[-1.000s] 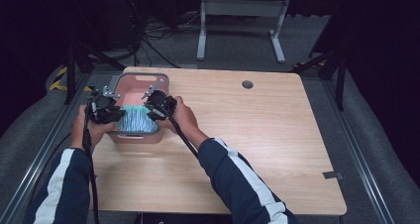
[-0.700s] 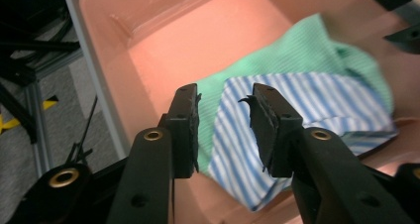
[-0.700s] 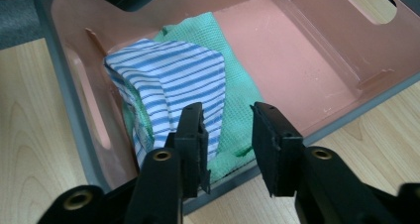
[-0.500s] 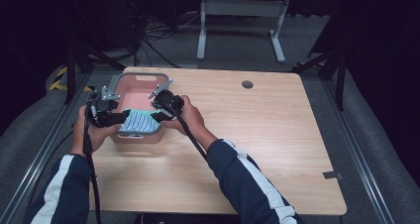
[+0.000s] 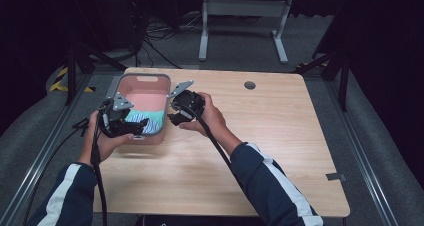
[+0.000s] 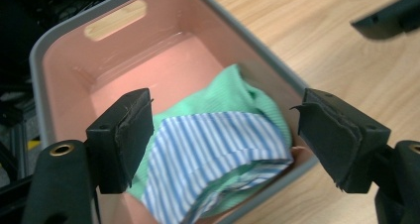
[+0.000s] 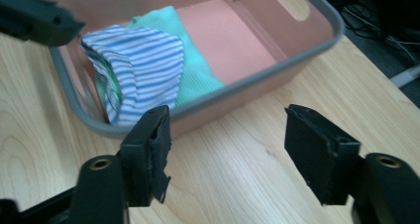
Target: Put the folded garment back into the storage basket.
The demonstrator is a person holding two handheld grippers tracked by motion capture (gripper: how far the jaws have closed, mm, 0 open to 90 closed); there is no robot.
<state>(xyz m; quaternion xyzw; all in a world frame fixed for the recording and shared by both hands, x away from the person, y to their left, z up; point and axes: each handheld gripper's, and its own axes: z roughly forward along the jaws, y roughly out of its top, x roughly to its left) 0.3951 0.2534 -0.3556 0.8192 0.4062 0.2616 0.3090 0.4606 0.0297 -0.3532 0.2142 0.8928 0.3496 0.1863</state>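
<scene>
A person sits at a pale wooden table [image 5: 280, 151], forearms in dark sleeves with white stripes coming up from the bottom of the high view. Toward the upper left of the tabletop stands a pink bin [image 5: 142, 83] with a grey rim and a slot handle in its far wall. Folded cloth lies in the near end of the bin: a blue-and-white striped piece [image 6: 213, 149] resting on top of a mint-green piece [image 6: 233, 92], the two touching and pressed against the near wall. The far half of the bin floor is bare pink.

The left gripper [image 6: 223, 144] hangs over the bin's near left corner, left of centre in the high view. In the left gripper view its jaws stand spread wide apart, released, with the striped cloth showing between them and nothing clasped.

The right gripper [image 7: 228, 154] is held just beside the bin's right wall, above the bare wood, near the middle of the high view. In the right gripper view its jaws are likewise parted and hold nothing; the bin's grey rim and the cloth lie beyond them in the upper left of that frame.

A small dark round fitting [image 5: 249, 85] sits in the table's far edge.
</scene>
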